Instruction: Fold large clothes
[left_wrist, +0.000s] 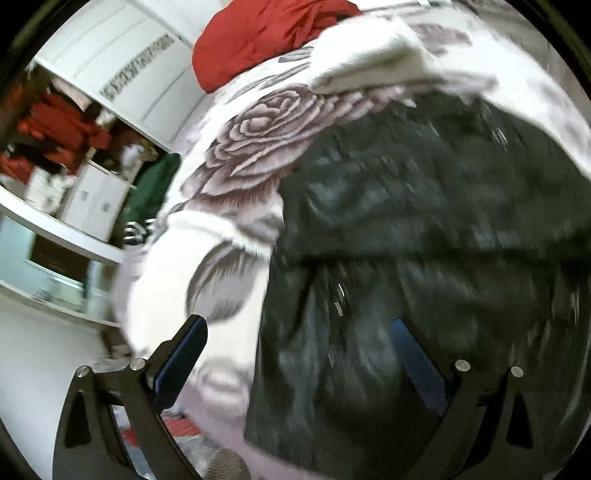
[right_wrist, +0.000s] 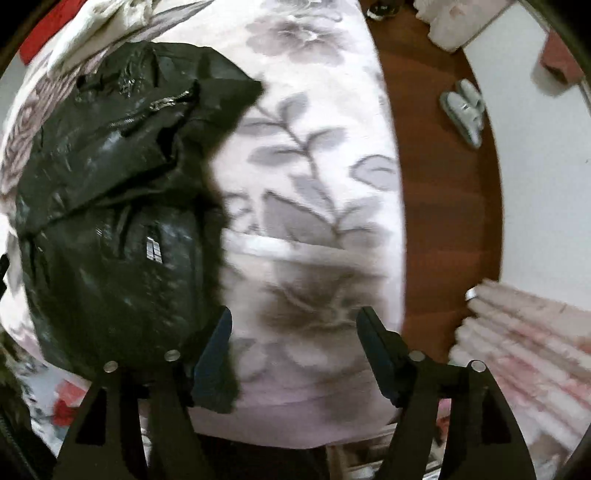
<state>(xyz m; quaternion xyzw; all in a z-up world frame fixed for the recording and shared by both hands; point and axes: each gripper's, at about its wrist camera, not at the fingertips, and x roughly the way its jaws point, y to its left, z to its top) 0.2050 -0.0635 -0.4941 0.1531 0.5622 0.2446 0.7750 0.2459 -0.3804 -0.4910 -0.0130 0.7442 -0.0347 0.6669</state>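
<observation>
A shiny black puffer jacket (left_wrist: 424, 229) lies folded over itself on a bed with a white and grey rose-print blanket (left_wrist: 255, 140). In the right wrist view the jacket (right_wrist: 110, 206) fills the left half, zipper and a small silver label showing. My left gripper (left_wrist: 299, 354) is open and empty, hovering over the jacket's left edge, its right finger above the black fabric. My right gripper (right_wrist: 295, 339) is open and empty, above the blanket (right_wrist: 314, 206) just right of the jacket's edge.
A red garment (left_wrist: 258, 33) and a cream folded cloth (left_wrist: 373, 62) lie at the far end of the bed. Shelves with clutter (left_wrist: 66, 155) stand left. A wooden floor strip (right_wrist: 443, 184), grey slippers (right_wrist: 465, 110) and a pink pleated fabric (right_wrist: 524, 339) are right of the bed.
</observation>
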